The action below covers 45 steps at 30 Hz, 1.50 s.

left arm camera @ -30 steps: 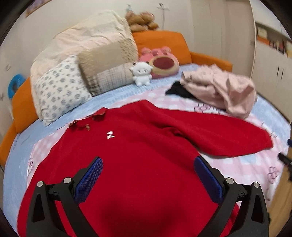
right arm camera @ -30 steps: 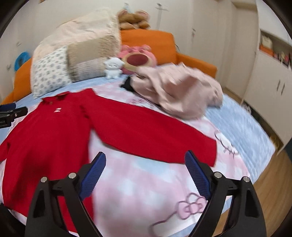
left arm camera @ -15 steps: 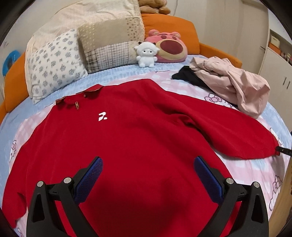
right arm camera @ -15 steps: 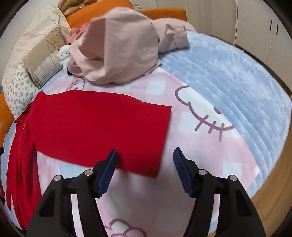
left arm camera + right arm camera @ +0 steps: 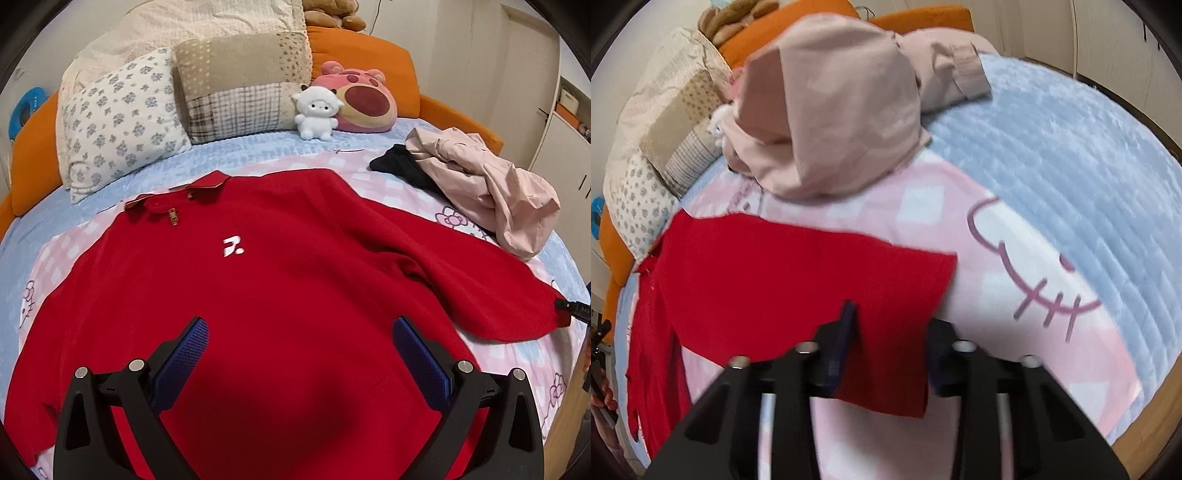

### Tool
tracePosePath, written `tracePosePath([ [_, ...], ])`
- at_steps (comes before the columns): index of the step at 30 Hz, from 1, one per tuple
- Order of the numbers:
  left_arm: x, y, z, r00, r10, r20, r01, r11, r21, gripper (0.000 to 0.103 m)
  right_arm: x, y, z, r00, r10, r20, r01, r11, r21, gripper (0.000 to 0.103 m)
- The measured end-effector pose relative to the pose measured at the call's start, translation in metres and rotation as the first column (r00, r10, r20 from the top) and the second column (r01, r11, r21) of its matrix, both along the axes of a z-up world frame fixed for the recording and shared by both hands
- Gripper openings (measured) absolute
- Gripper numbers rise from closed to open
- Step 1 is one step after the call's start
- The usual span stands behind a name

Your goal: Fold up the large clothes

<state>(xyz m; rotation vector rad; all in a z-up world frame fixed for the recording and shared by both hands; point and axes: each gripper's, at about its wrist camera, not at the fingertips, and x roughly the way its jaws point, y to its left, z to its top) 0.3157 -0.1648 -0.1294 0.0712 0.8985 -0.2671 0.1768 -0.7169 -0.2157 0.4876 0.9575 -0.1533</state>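
A large red sweater with a white chest logo lies spread flat, front up, on the bed. My left gripper is open and hovers over the sweater's lower body, empty. The sweater's right sleeve stretches toward the bed's side. My right gripper has its fingers narrowed around the sleeve's cuff end, with red cloth between them; the view is blurred. In the left wrist view the right gripper's tip shows at the cuff at the far right.
A crumpled pink garment over a black one lies right of the sweater. Pillows and plush toys line the orange headboard. The bed's edge and wooden floor are at the right.
The right gripper has dropped onto the sleeve's cuff and its fingers have closed in on the cloth. The left gripper has drifted slightly closer over the sweater's body, still open.
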Motion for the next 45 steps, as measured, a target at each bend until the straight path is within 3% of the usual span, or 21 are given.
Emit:
tracePosePath([
  [2, 0.007, -0.008, 0.0, 1.0, -0.014, -0.004, 0.013, 1.0, -0.007, 0.101, 0.002, 0.005, 0.013, 0.999, 0.023, 0.05, -0.023, 1.0, 0.01, 0.016],
  [6, 0.04, -0.028, -0.003, 0.998, -0.029, -0.061, 0.026, 0.999, -0.044, 0.101, 0.002, 0.02, 0.051, 0.98, 0.061, 0.19, -0.072, 0.996, 0.05, 0.01],
  [9, 0.072, -0.035, -0.009, 0.986, -0.027, -0.164, 0.005, 0.991, -0.136, 0.101, -0.003, 0.045, 0.102, 0.924, 0.125, 0.36, -0.168, 0.982, 0.089, 0.009],
  [12, 0.11, -0.039, -0.018, 0.959, -0.024, -0.281, -0.043, 0.973, -0.228, 0.101, -0.007, 0.092, 0.165, 0.827, 0.278, 0.489, -0.333, 0.943, 0.027, 0.004],
  [15, 0.148, -0.031, -0.029, 0.923, 0.012, -0.384, -0.138, 0.943, -0.304, 0.101, -0.024, 0.162, 0.224, 0.658, 0.487, 0.574, -0.525, 0.844, -0.115, 0.004],
  [17, 0.17, -0.028, -0.037, 0.906, 0.05, -0.421, -0.192, 0.933, -0.303, 0.101, -0.038, 0.199, 0.243, 0.569, 0.571, 0.591, -0.6, 0.78, -0.175, 0.004],
  [20, 0.192, -0.036, -0.046, 0.897, 0.061, -0.437, -0.168, 0.963, -0.212, 0.101, -0.055, 0.251, 0.25, 0.447, 0.665, 0.599, -0.723, 0.662, -0.195, 0.002],
  [21, 0.199, -0.041, -0.05, 0.895, 0.053, -0.443, -0.143, 0.974, -0.173, 0.101, -0.059, 0.262, 0.247, 0.428, 0.681, 0.594, -0.745, 0.638, -0.194, 0.002],
  [23, 0.204, -0.046, -0.055, 0.892, 0.042, -0.451, -0.111, 0.986, -0.128, 0.101, -0.068, 0.291, 0.234, 0.366, 0.729, 0.579, -0.817, 0.549, -0.175, 0.002],
  [25, 0.209, -0.048, -0.058, 0.896, 0.051, -0.442, -0.092, 0.993, -0.072, 0.101, -0.075, 0.313, 0.216, 0.332, 0.76, 0.559, -0.859, 0.488, -0.153, 0.002],
  [29, 0.215, -0.047, -0.066, 0.901, 0.069, -0.428, -0.075, 0.997, 0.003, 0.101, -0.084, 0.348, 0.182, 0.293, 0.8, 0.524, -0.917, 0.39, -0.082, 0.002],
  [31, 0.216, -0.055, -0.076, 0.909, 0.07, -0.411, -0.02, 0.992, 0.125, 0.101, -0.097, 0.366, 0.173, 0.288, 0.81, 0.51, -0.928, 0.368, -0.06, 0.002],
  [33, 0.212, -0.065, -0.084, 0.926, 0.07, -0.372, 0.032, 0.965, 0.261, 0.101, -0.099, 0.366, 0.17, 0.294, 0.81, 0.507, -0.932, 0.361, -0.037, 0.002],
  [34, 0.21, -0.065, -0.084, 0.933, 0.067, -0.352, 0.039, 0.957, 0.286, 0.101, -0.099, 0.366, 0.168, 0.298, 0.81, 0.505, -0.931, 0.364, -0.035, 0.002],
  [37, 0.206, -0.053, -0.075, 0.947, 0.107, -0.303, -0.018, 0.96, 0.281, 0.101, -0.099, 0.356, 0.17, 0.308, 0.805, 0.507, -0.926, 0.375, -0.033, 0.002],
  [40, 0.207, -0.041, -0.069, 0.948, 0.189, -0.256, -0.092, 0.933, 0.348, 0.101, -0.1, 0.349, 0.173, 0.303, 0.805, 0.51, -0.923, 0.381, -0.052, 0.002],
  [42, 0.206, -0.036, -0.072, 0.939, 0.181, -0.292, -0.069, 0.932, 0.357, 0.101, -0.099, 0.347, 0.169, 0.305, 0.809, 0.502, -0.92, 0.387, -0.065, 0.002],
  [45, 0.198, -0.037, -0.078, 0.923, 0.103, -0.371, 0.009, 0.958, 0.288, 0.101, -0.097, 0.347, 0.163, 0.315, 0.816, 0.485, -0.914, 0.399, -0.078, 0.002],
])
